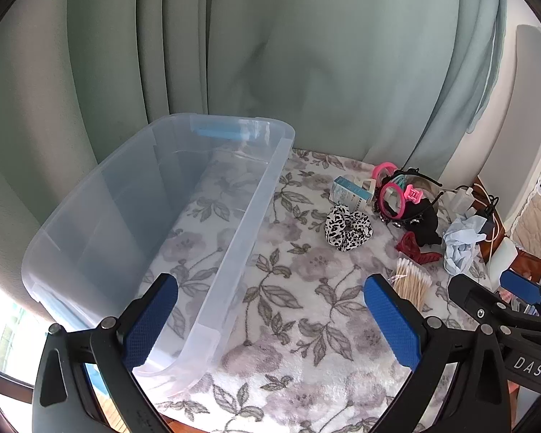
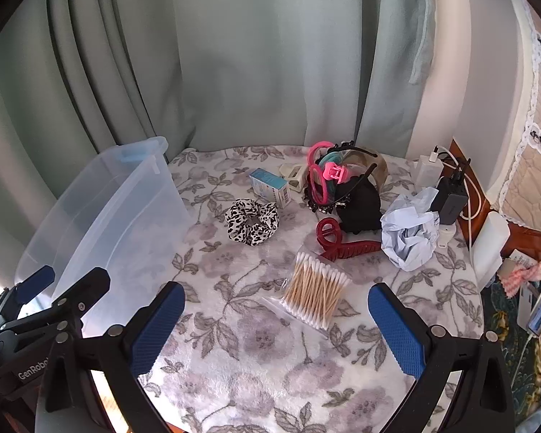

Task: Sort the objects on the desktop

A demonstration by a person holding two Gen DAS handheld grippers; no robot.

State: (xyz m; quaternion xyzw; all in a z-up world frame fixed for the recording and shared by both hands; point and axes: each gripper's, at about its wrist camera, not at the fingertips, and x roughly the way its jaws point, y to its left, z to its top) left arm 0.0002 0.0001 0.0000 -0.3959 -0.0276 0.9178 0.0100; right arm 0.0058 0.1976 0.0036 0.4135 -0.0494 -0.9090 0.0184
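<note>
A clear plastic bin (image 1: 234, 238) stands empty on the left of the floral tablecloth (image 1: 306, 324). My left gripper (image 1: 270, 285) is open over the bin's near right wall, holding nothing. My right gripper (image 2: 277, 290) is open just short of a bag of cotton swabs (image 2: 315, 296). Beyond it lie a dark red claw clip (image 2: 339, 241), a leopard scrunchie (image 2: 252, 225), a small blue-white box (image 2: 270, 184), a pile of pink hoops and headbands (image 2: 324, 180) and crumpled pale-blue paper (image 2: 411, 238).
Grey-green curtains hang right behind the table. Chargers with cables (image 2: 447, 198) and a white power bank (image 2: 490, 249) crowd the right edge. A black cloth (image 2: 360, 205) lies under the headbands. The left gripper (image 2: 72, 278) shows beside the bin (image 2: 126, 195).
</note>
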